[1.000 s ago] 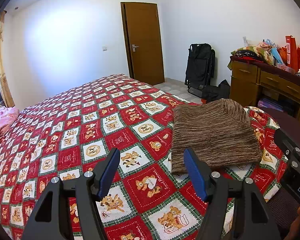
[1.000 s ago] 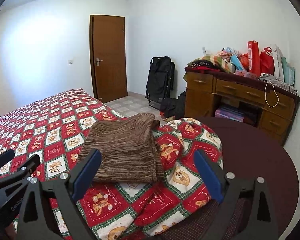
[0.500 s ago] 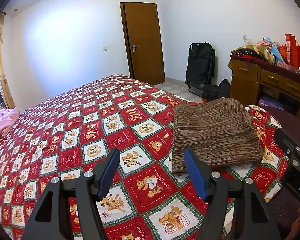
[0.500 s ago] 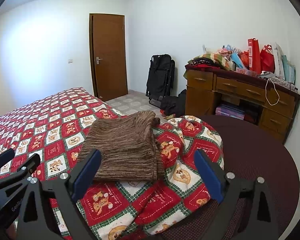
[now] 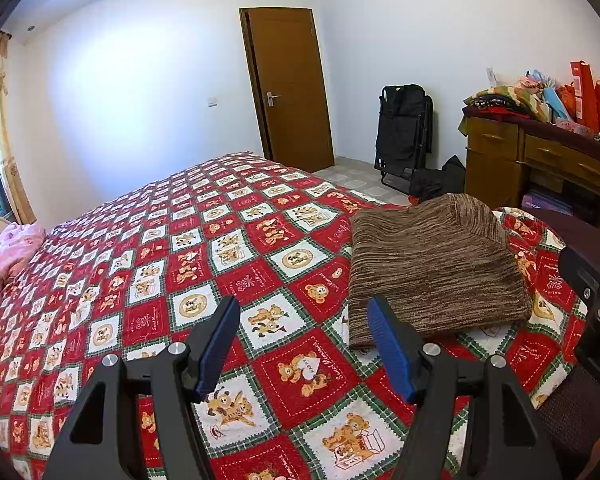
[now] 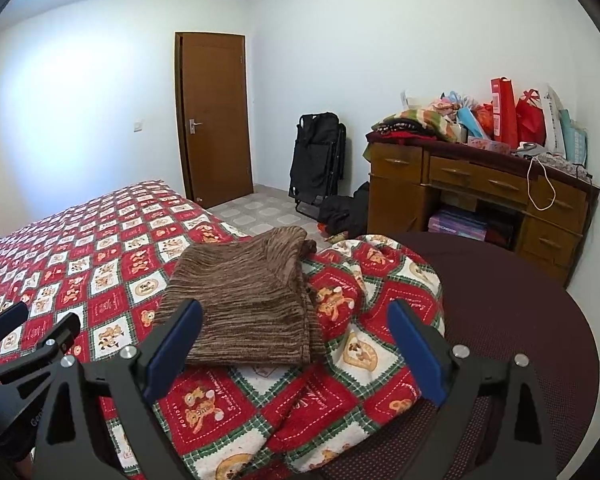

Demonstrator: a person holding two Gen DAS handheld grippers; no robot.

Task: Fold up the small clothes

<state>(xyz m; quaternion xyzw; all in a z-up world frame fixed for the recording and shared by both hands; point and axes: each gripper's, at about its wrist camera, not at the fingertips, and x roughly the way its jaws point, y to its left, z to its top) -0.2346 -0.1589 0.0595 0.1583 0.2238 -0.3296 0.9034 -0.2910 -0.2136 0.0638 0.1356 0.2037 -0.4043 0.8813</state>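
A folded brown striped knit garment lies flat on the red bear-patterned bedspread near the bed's corner; it also shows in the right wrist view. My left gripper is open and empty, held above the bedspread just left of the garment's near edge. My right gripper is open and empty, held above the garment's near right corner. The left gripper's body shows at the left edge of the right wrist view.
A pink cloth lies at the bed's far left. A dark round surface sits right of the bed corner. A wooden desk piled with bags and clothes, a black folded chair and a closed door stand behind.
Both grippers have drifted slightly; the view of the garment has barely shifted. The garment has not moved and both grippers stay open.
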